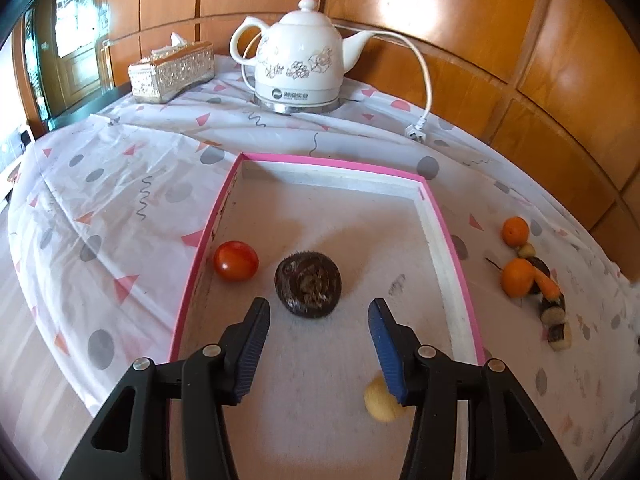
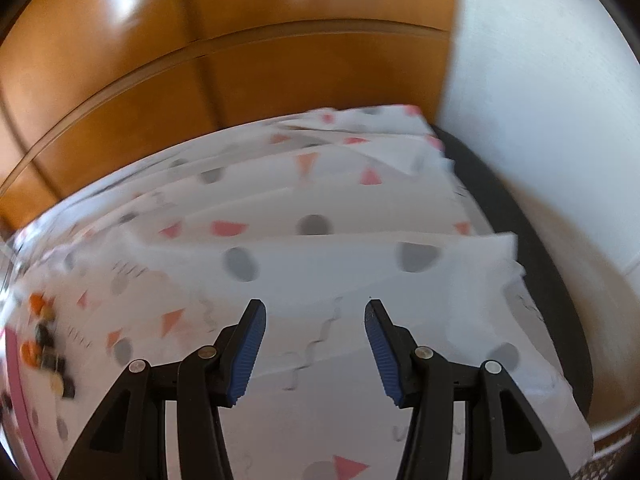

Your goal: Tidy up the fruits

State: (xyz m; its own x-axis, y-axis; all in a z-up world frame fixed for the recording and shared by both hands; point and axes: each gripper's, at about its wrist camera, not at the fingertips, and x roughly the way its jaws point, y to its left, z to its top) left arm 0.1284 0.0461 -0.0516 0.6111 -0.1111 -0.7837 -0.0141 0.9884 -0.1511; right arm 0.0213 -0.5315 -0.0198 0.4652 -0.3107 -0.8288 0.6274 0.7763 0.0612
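left gripper: fingers spread moderately, nothing held between them, hung over the near part of the pink-rimmed tray
yellow fruit: seen blurred on the tray floor, partly hidden behind the right-hand finger; touching or apart cannot be told
dark round fruit: lying mid-tray just past the fingertips
tomato: set against the tray's left wall
right gripper: fingers spread moderately, empty, over bare tablecloth on the desk
remaining pile: oranges, a carrot piece and dark chunks, outside the tray on its right, well apart from both grippers
step: judged as a drop-off into the tray just completed
next move: a reach to the pile is called for, fingers centred on one orange
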